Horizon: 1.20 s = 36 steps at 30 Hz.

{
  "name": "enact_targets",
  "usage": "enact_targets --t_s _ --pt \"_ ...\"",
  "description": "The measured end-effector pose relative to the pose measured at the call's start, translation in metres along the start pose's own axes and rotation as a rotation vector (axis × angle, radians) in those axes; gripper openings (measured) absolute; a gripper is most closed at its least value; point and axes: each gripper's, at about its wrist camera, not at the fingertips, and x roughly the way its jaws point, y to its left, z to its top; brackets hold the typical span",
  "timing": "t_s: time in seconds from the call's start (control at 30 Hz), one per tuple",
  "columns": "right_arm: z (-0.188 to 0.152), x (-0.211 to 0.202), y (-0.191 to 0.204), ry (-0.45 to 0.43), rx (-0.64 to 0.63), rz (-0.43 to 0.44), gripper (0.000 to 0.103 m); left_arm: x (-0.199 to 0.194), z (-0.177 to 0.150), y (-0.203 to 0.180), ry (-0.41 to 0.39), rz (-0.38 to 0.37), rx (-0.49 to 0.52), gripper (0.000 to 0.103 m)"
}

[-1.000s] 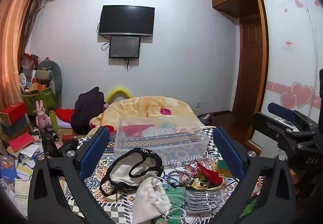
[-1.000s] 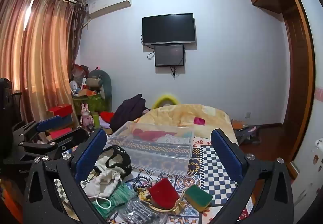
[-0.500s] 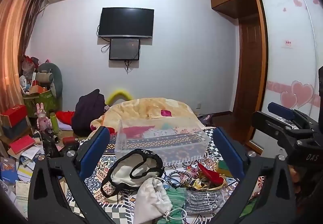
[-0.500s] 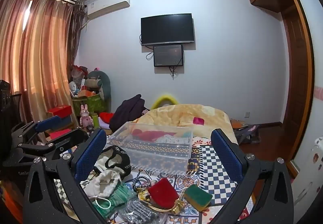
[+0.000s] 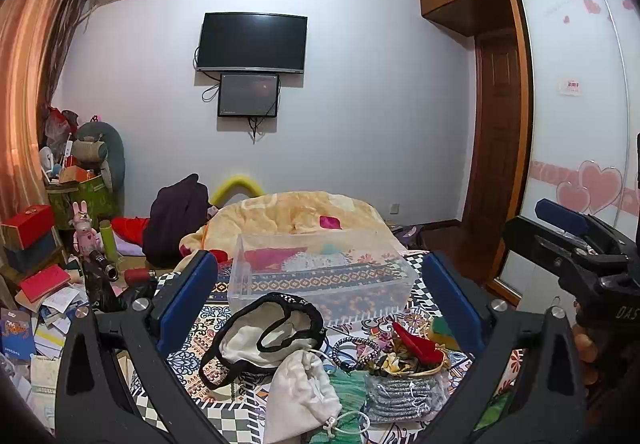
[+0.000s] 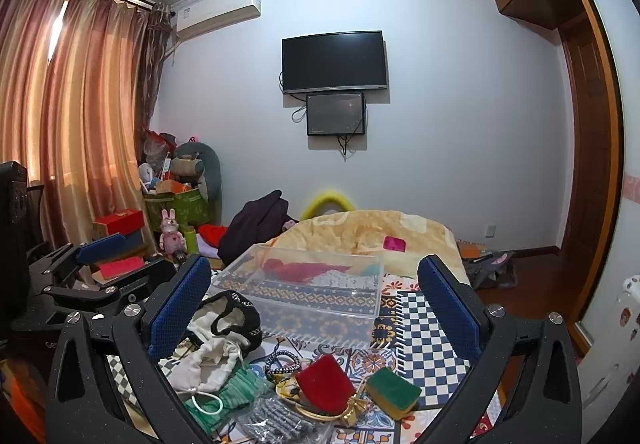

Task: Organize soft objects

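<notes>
A heap of soft things lies on the patterned bedspread (image 6: pixel 424 328): a white drawstring pouch (image 5: pixel 302 388), a black-rimmed knit hat (image 5: pixel 264 332), a green cloth (image 5: pixel 348 388), a red pouch (image 6: pixel 325 384), a green-and-yellow sponge (image 6: pixel 394 392) and a grey bagged item (image 5: pixel 404 392). Behind the heap stands a clear plastic box (image 5: pixel 320 278) with some cloth at its far end. My left gripper (image 5: pixel 320 292) hovers open above the heap, holding nothing. My right gripper (image 6: pixel 314 300) is open too, to the right of the left one.
A yellow blanket (image 5: pixel 292 216) and dark clothing (image 5: pixel 176 212) lie beyond the box. Books, boxes and toys crowd the floor at left (image 5: pixel 44 276). A wooden door (image 5: pixel 496 148) and a wardrobe with hearts (image 5: pixel 580 148) stand at right. A TV hangs on the far wall.
Both views have shifted only a little; the grippers stay open and the objects on the bed have not moved.
</notes>
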Motion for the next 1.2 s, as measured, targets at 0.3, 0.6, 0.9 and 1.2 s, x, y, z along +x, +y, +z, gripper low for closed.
enact_targets --t_s 0.3,0.6,0.9,1.2 --pt "0.0018 -0.0012 0.0005 -0.003 0.0 0.001 0.103 0.0 -0.0009 0.0003 -0.001 0.0 0.001 0.103" --pt "0.0029 -0.0023 0.0012 -0.008 -0.002 0.005 0.103 -0.0013 -0.0024 -0.0003 -0.008 0.002 0.005 0.103" --pt "0.0025 -0.0035 0.0019 -0.011 -0.004 0.006 0.103 -0.0001 -0.0025 -0.0012 -0.002 -0.001 0.002 0.103" --pt "0.0017 -0.0034 0.0037 -0.014 -0.005 0.007 0.103 -0.0016 -0.0012 -0.0013 -0.002 -0.006 0.002 0.103"
